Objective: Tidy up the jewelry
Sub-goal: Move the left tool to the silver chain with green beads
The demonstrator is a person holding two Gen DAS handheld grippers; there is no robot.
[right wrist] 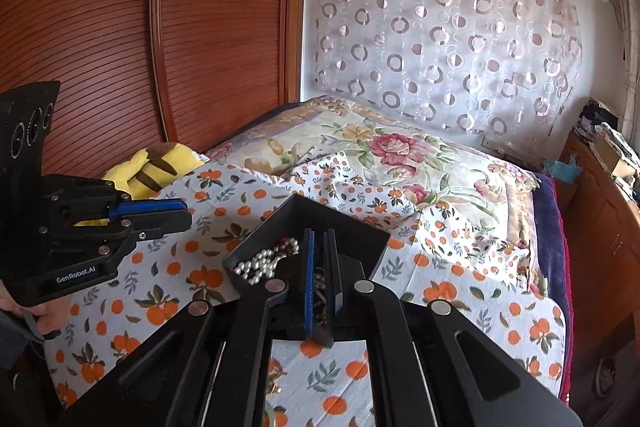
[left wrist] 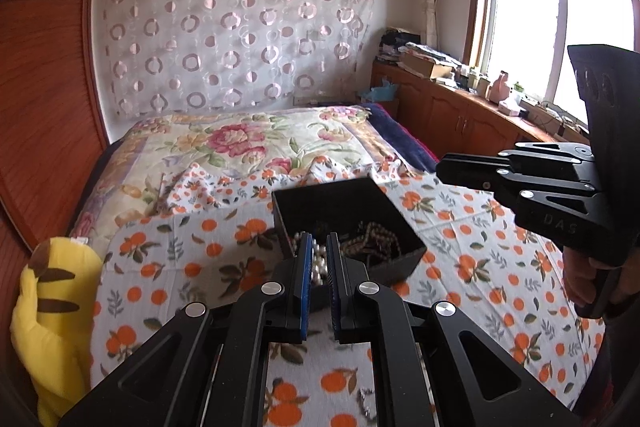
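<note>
A black open box (left wrist: 362, 205) sits on the orange-print bedsheet and holds a white pearl string (left wrist: 318, 263) and darker beaded jewelry (left wrist: 374, 241). My left gripper (left wrist: 318, 241) hovers over the box's near edge, jaws nearly closed with a narrow gap, nothing gripped. My right gripper (right wrist: 319, 237) hovers above the same box (right wrist: 352, 231), jaws almost together, empty; pearls (right wrist: 258, 265) show at its left. Each gripper also shows in the other's view: the right gripper (left wrist: 444, 171) beside the box, the left gripper (right wrist: 186, 211) left of it.
A yellow striped plush toy (left wrist: 52, 303) lies at the bed's left edge by the wooden wardrobe (right wrist: 120, 27). A floral quilt (left wrist: 240, 143) covers the far bed. A cluttered wooden cabinet (left wrist: 460, 103) runs under the window at right.
</note>
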